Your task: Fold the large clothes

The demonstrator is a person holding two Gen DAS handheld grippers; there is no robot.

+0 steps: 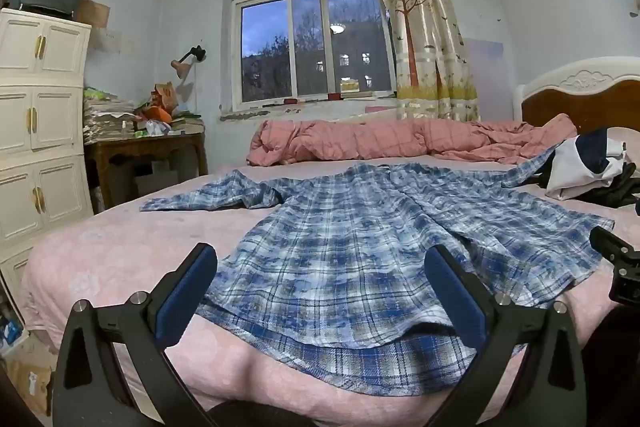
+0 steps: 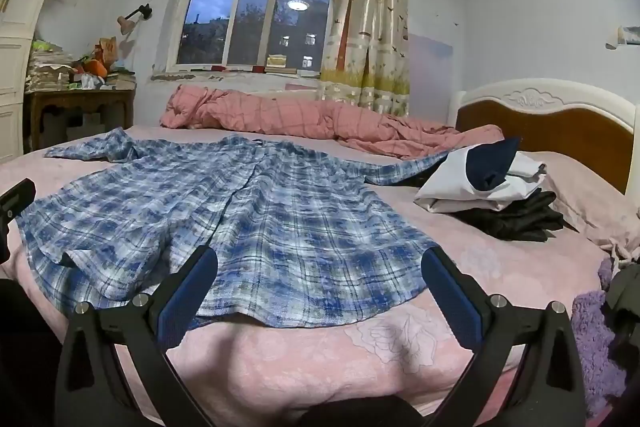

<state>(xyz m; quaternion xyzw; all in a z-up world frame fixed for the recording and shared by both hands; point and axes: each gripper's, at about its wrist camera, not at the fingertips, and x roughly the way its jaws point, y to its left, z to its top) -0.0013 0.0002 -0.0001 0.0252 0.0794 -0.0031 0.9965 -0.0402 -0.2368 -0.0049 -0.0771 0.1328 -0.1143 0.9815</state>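
Observation:
A large blue-and-white plaid shirt (image 1: 344, 239) (image 2: 248, 223) lies spread out flat on the pink bed (image 1: 120, 243) (image 2: 500, 267), hem toward me and both sleeves stretched out sideways. My left gripper (image 1: 320, 259) hovers wide open over the near hem at its left part, with nothing between the blue pads. My right gripper (image 2: 320, 259) is also wide open, just above the hem's right part, pads clear of the cloth. Part of the right gripper's body (image 1: 616, 263) shows at the left wrist view's right edge, and part of the left gripper's body (image 2: 16, 203) at the other view's left edge.
A rolled pink checked quilt (image 1: 400, 143) (image 2: 312, 123) lies along the far side under the window. Folded white, navy and black clothes (image 1: 588, 171) (image 2: 492, 191) sit on the right by the headboard (image 2: 560, 119). A white cabinet (image 1: 40, 115) and cluttered desk (image 1: 148, 143) stand left. A purple fuzzy item (image 2: 592, 339) lies at the right edge.

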